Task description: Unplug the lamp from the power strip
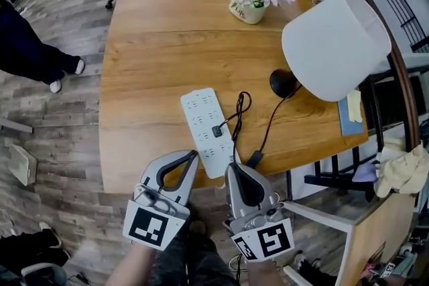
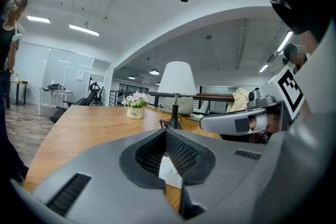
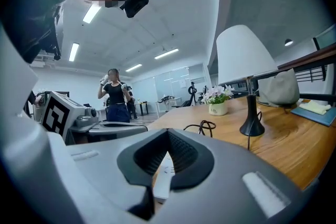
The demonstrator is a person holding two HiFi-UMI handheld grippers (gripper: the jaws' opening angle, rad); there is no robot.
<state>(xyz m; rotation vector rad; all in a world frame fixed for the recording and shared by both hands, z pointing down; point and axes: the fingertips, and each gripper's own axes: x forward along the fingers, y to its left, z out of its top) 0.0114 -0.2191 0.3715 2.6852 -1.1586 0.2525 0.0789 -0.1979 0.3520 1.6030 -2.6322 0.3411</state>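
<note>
1. Left gripper (image 1: pixel 194 155): I hold it just short of the counter's near edge. Its fingers (image 2: pixel 100 162) are pressed together at the tips, with nothing between them.
2. Right gripper (image 1: pixel 231 167): beside the left one. Its fingers (image 3: pixel 239 165) are likewise closed tip to tip and empty.
3. Counter (image 1: pixel 154 43): wood, rounded near corner.
4. Power strip (image 1: pixel 204 118): white, lying flat near the counter's near edge. Its near end is just ahead of both grippers and shows through the pocket behind each pair of fingers.
5. Plug (image 1: pixel 217 132): black, seated in the strip around its middle.
6. Cord (image 1: pixel 240 104): black, looped just right of the strip. A small black block (image 1: pixel 255 159) sits on it at the counter's edge, and from there it runs up to the lamp base.
7. Lamp (image 1: pixel 335 43): white shade on a black round base (image 1: pixel 284 82), upright near the right edge, well apart from the strip.
8. Blue pad (image 1: pixel 347 118): at the right edge, partly under the shade from my head view.
9. Flower pot (image 1: pixel 249 11): pale, with pink blooms, at the far side.
10. Person (image 3: pixel 115 96): standing on the floor beyond the counter.
</note>
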